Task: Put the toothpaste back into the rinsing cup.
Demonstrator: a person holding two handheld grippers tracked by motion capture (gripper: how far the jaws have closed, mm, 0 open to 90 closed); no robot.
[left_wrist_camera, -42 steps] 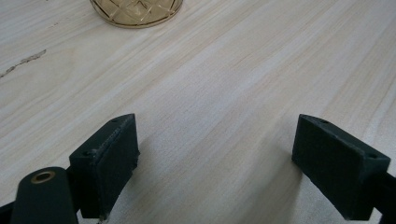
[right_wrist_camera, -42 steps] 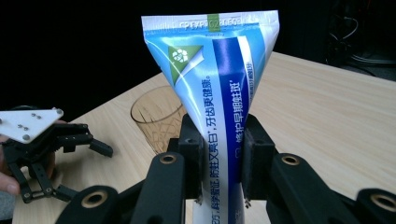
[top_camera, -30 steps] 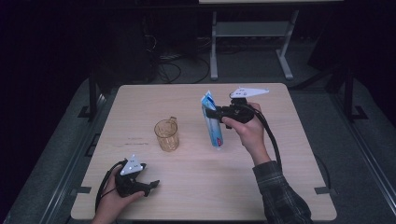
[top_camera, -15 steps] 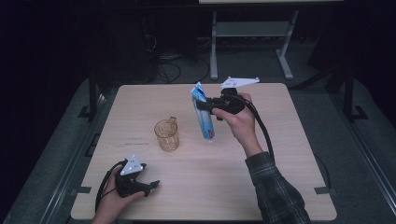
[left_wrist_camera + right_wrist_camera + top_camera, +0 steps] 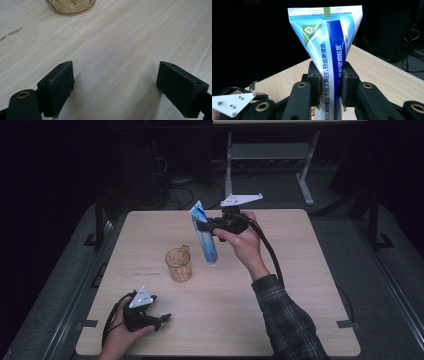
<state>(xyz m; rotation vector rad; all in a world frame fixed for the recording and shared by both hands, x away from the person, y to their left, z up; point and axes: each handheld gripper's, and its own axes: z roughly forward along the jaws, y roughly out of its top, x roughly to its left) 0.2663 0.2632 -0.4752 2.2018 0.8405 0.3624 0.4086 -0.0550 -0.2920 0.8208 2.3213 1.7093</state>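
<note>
A blue and white toothpaste tube [image 5: 204,236] hangs upright in the air above the table, flat crimped end up and cap end down. My right gripper [image 5: 202,226] is shut on its upper part; in the right gripper view both pads press the tube [image 5: 329,62] from either side. An amber glass cup [image 5: 179,264] stands on the table just left of and below the tube; its base [image 5: 70,5] shows at the top of the left gripper view. My left gripper [image 5: 162,320] rests low near the table's front left, open, with bare wood between its pads [image 5: 60,82].
The light wooden table [image 5: 300,285] has open surface right of the cup and in front of it. Behind the table stand a white frame [image 5: 272,155] and loose cables on the dark floor. A plaid sleeve [image 5: 290,320] crosses the front right.
My right gripper has carried the tube left and upward, from the table's right middle toward the cup. The left gripper has stayed where it was.
</note>
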